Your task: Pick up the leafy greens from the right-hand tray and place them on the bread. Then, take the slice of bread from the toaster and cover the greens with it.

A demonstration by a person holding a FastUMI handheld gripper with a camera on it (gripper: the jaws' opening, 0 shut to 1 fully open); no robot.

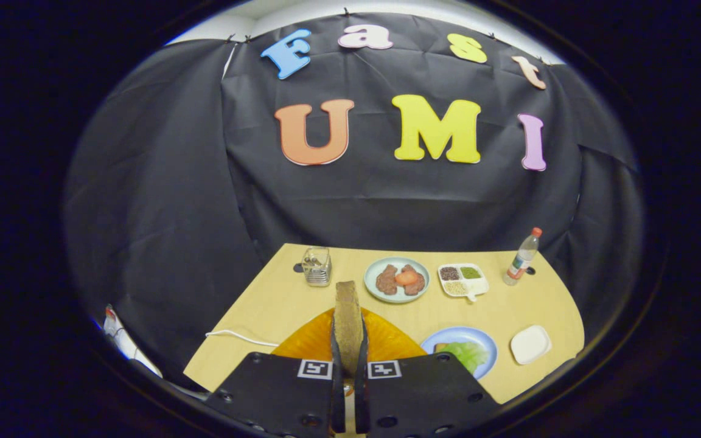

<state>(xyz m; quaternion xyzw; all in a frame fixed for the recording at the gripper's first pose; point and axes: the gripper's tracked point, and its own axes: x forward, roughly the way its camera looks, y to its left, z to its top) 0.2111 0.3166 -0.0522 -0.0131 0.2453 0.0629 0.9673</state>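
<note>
The fingers (348, 365) are clamped on a slice of bread (348, 319), held on edge and standing upright between them, one finger pressing each broad face. It hangs above the orange mat (387, 340) near the front of the table (277, 298).

Down to the right of the fingers sits the blue plate (481, 340), near the table's front right corner, and on it the leafy greens (465, 354), pale green and ruffled. A brown sliver peeks out at their left side, which may be the lower bread, though it's hard to be sure. The fingers partly hide that plate.

So the covering step looks to be on. To do it well: carry the slice over to the right until it's above the greens, tip it from on-edge to flat, and lower it square so the lettuce doesn't get shoved off the plate. Let go only once it's resting.

The slice itself looks coarse and brown, thick, with a rounded top and a darker crust along the edge. It looks stiff, not sagging at all in the grip.

Further back: a plate of meat (397, 280), a divided dish (463, 280), a bottle (522, 257).
</note>
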